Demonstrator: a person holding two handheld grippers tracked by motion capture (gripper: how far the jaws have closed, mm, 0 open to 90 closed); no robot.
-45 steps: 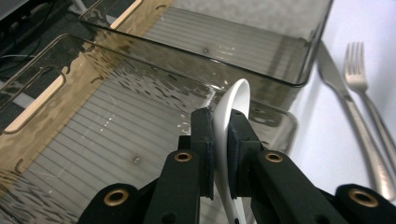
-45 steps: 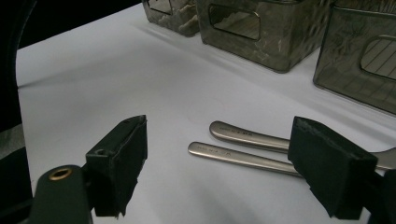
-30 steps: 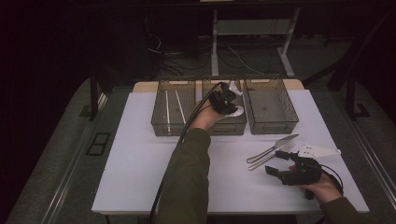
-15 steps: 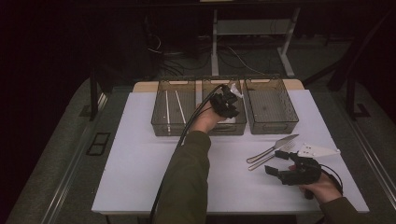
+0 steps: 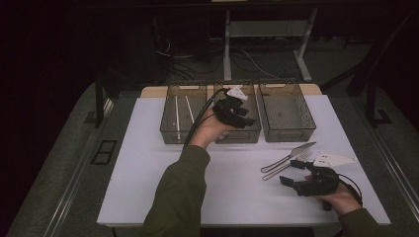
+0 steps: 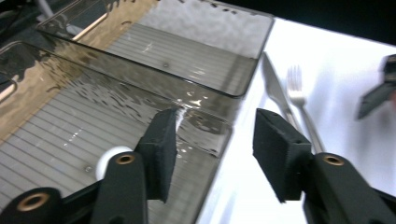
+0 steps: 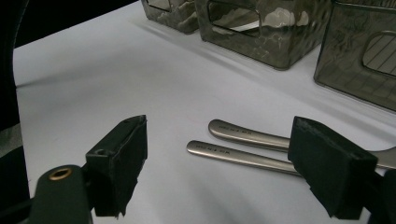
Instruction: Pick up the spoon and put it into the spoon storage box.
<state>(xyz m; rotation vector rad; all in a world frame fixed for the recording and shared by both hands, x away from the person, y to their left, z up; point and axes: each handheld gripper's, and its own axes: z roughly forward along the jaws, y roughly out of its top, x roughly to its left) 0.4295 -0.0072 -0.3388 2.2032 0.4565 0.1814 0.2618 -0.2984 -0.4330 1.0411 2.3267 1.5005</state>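
Three smoked bins (image 5: 288, 106), one knife (image 5: 289, 155), one fork (image 5: 291, 162), two grippers (image 5: 236, 112)

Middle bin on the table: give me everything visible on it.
The middle bin is a smoky, see-through rectangular tray, plastic by the look, with a ribbed floor and a handle cut-out in its near wall. It stands upright at the far side of the white table, in a row between two like bins, walls close together. A small white rounded object lies on its floor; what it is cannot be told. The left gripper hovers above it, fingers apart with nothing between them.
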